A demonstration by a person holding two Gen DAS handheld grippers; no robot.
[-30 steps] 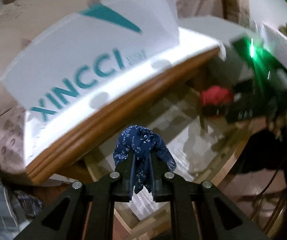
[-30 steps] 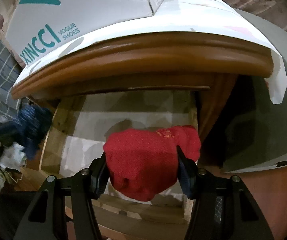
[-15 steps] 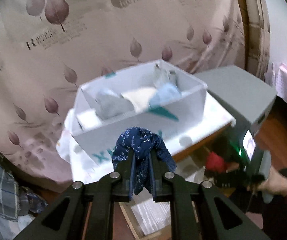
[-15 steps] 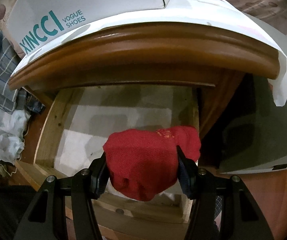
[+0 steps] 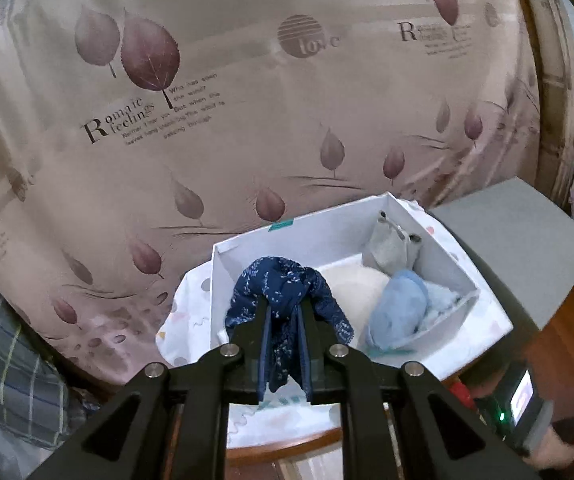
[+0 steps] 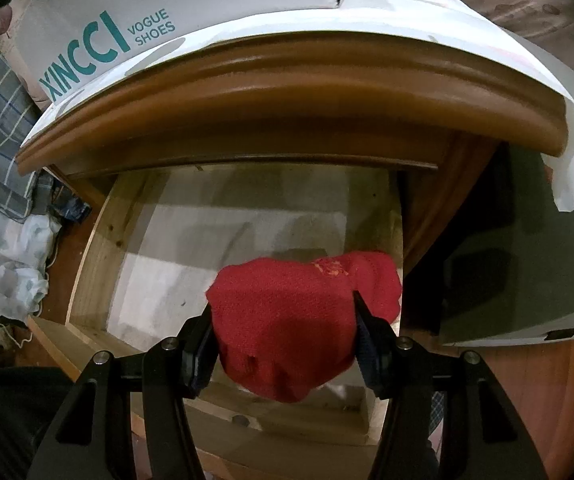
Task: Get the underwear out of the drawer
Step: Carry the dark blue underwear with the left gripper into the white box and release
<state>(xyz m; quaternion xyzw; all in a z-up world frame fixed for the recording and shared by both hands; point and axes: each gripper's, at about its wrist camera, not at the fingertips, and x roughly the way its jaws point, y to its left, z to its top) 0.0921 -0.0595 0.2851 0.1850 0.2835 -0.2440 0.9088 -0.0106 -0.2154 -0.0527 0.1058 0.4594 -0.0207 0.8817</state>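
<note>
We see dim indoor light, heavy fisheye bending, black corner vignettes; drawer (image 6: pixel 247 240) interior shadowed, both views reasonably sharp.
</note>
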